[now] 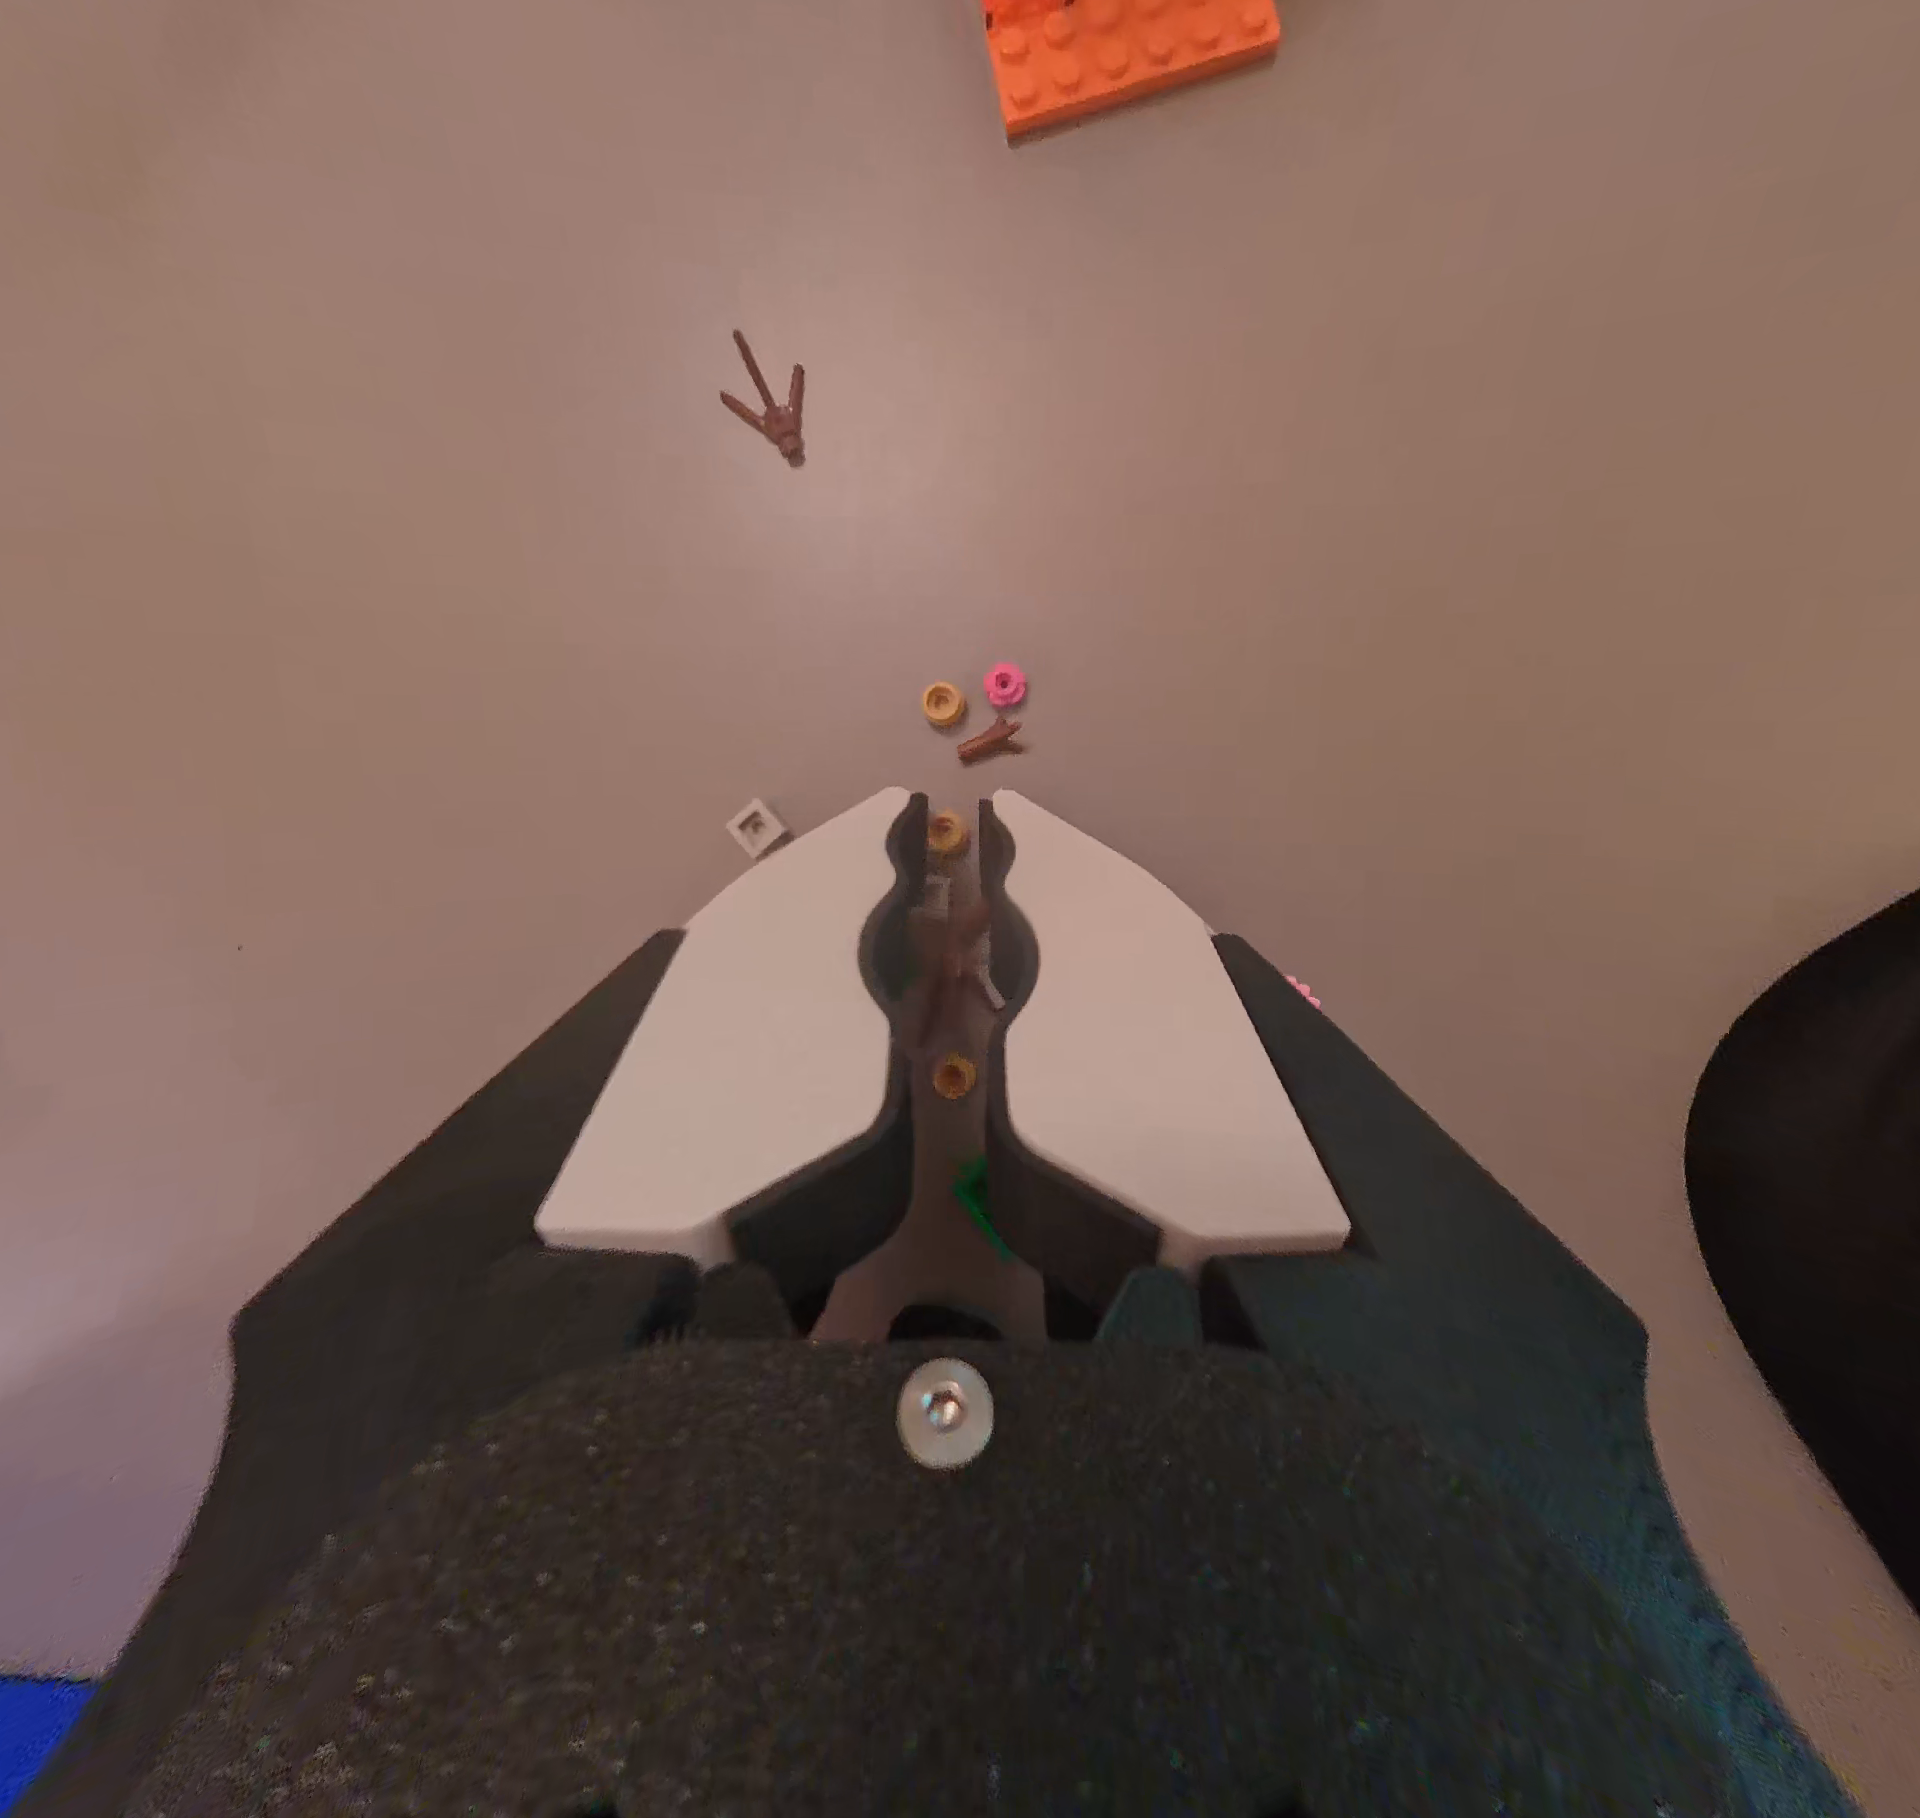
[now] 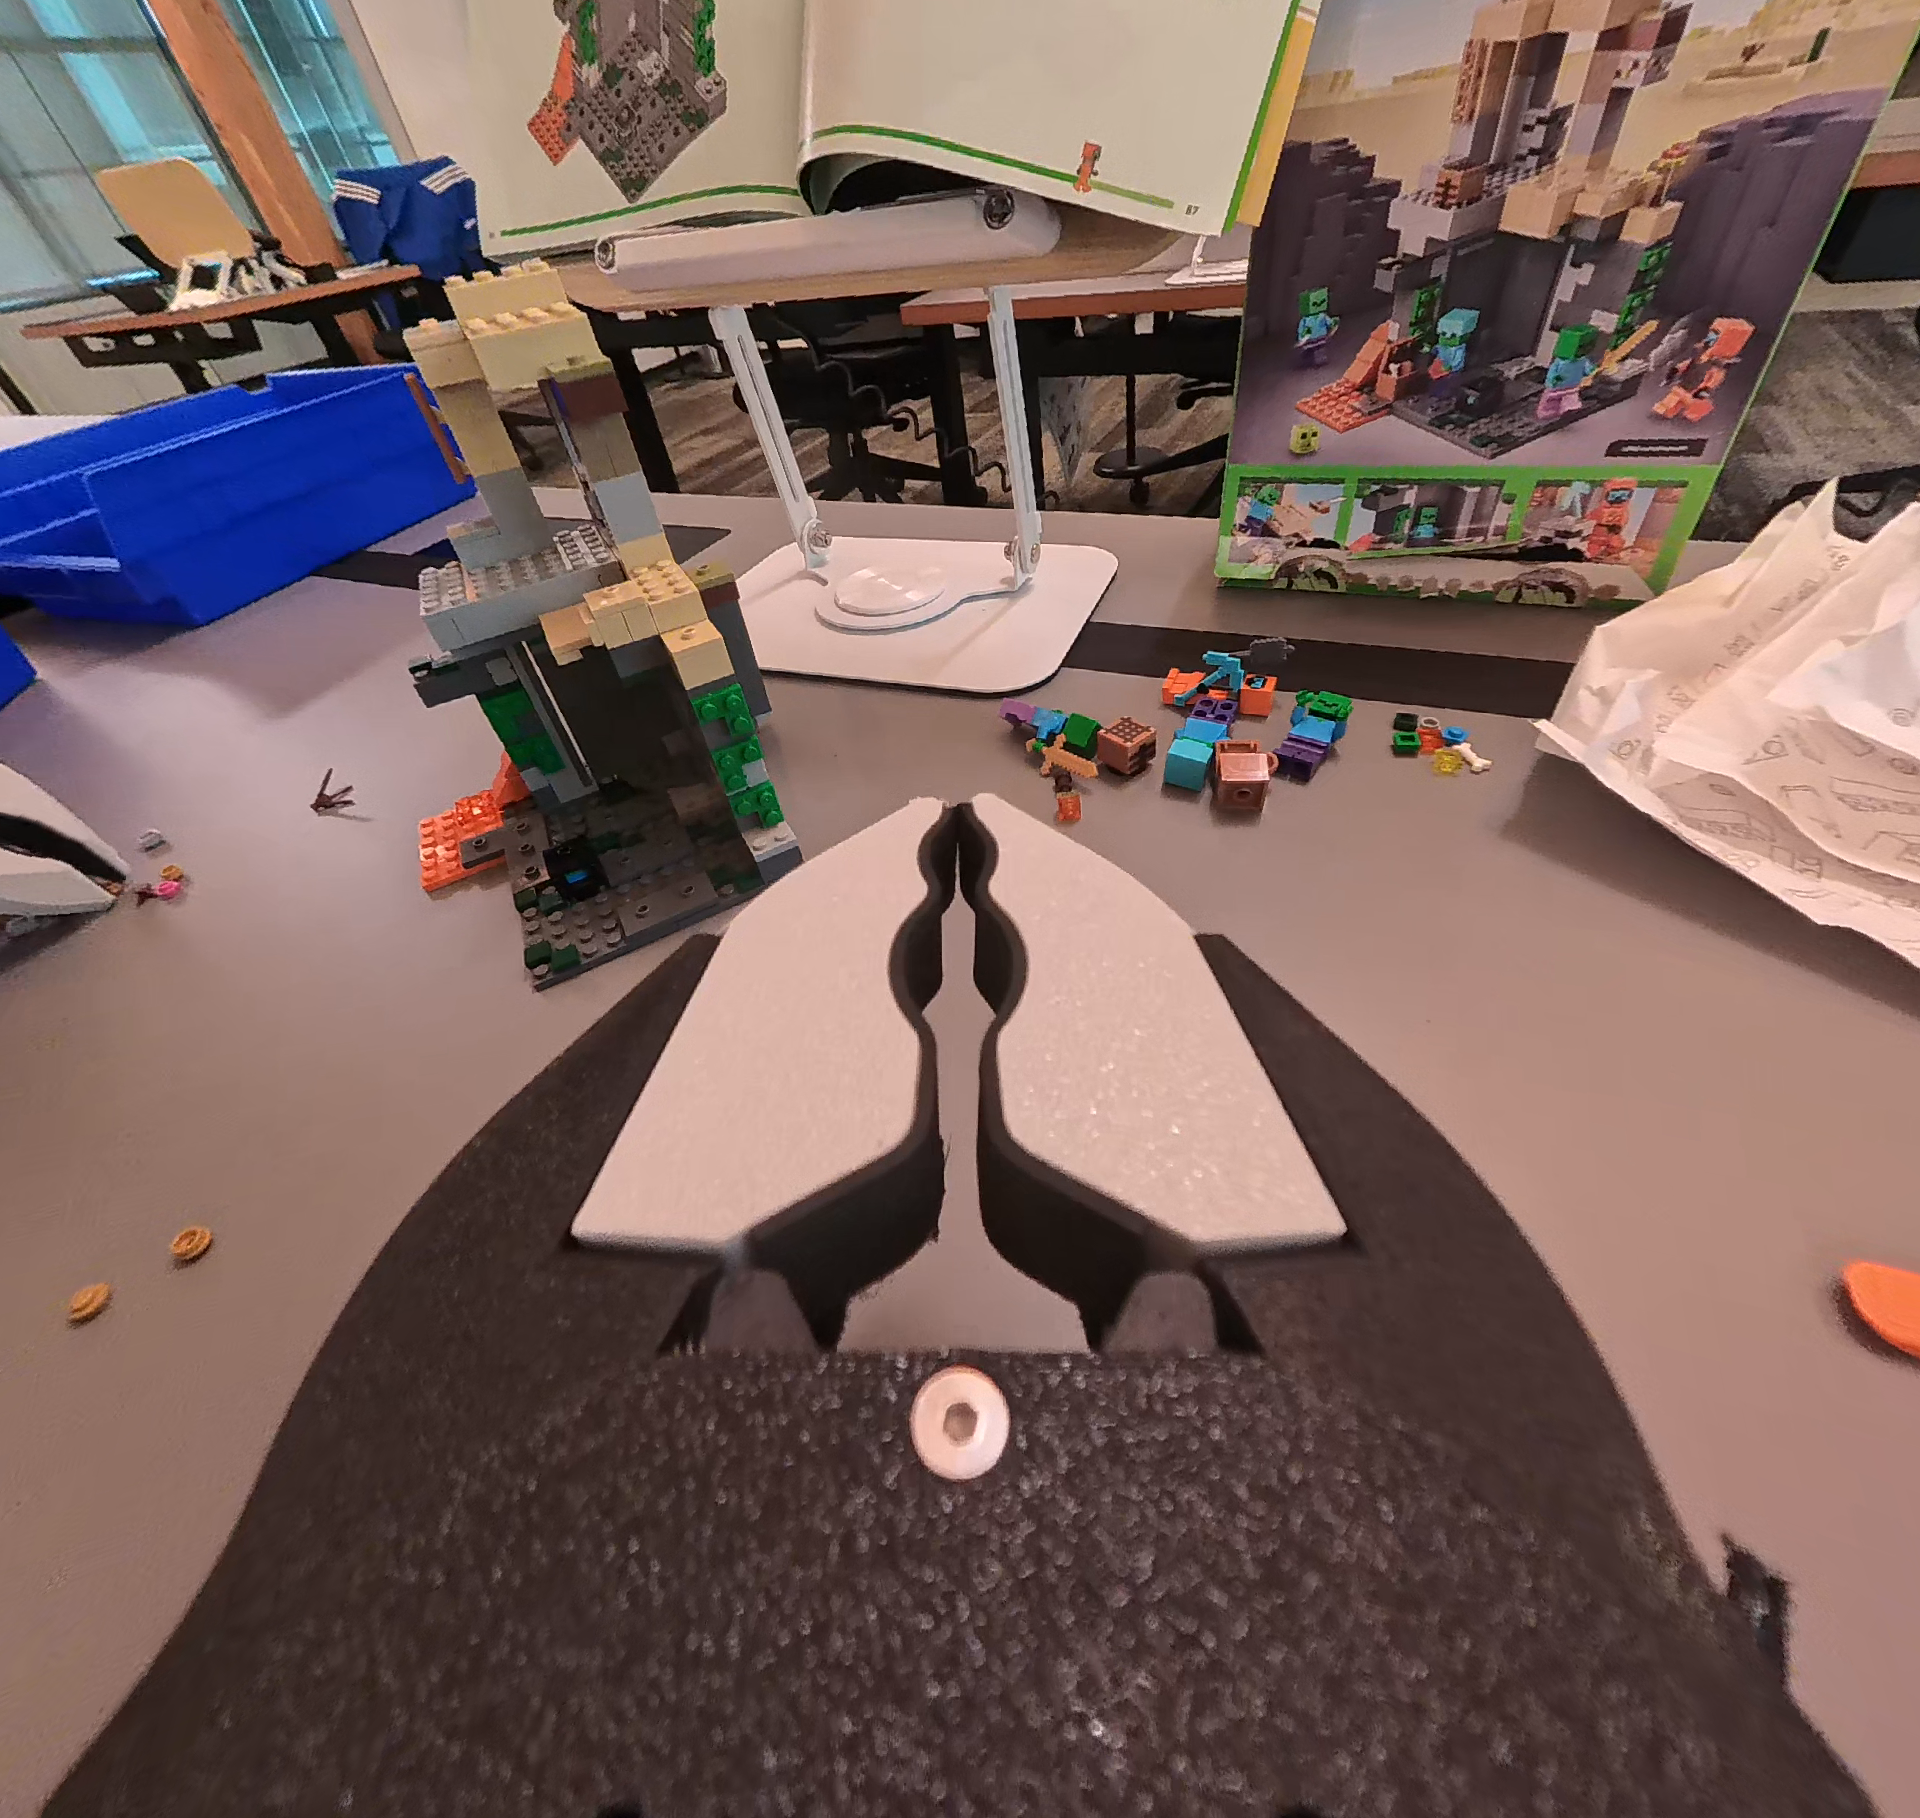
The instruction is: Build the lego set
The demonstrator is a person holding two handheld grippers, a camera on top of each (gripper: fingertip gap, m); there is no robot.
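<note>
In the left wrist view my left gripper (image 1: 951, 807) points down at the grey table, its jaws a narrow gap apart. A tan round stud (image 1: 945, 830) lies between the tips without being pinched. Behind it in the gap lie a brown twig piece (image 1: 951, 968), a second tan stud (image 1: 951, 1075) and a green piece (image 1: 977, 1197). Just beyond the tips lie another tan stud (image 1: 943, 703), a pink flower (image 1: 1005, 686) and a brown stem (image 1: 992, 742). My right gripper (image 2: 956, 812) is shut and empty, just right of the half-built tower (image 2: 603, 729).
A brown three-pronged bush (image 1: 769, 397) and the model's orange plate (image 1: 1122, 12) lie farther off. Minifigures and loose bricks (image 2: 1195, 729), the set box (image 2: 1538, 262), the booklet on its stand (image 2: 883, 54), blue bins (image 2: 208, 490) and paper bags (image 2: 1766, 729) ring the table. From my right tips it is roughly 20 cm to the half-built tower (image 2: 603, 729); from my left, 25 cm.
</note>
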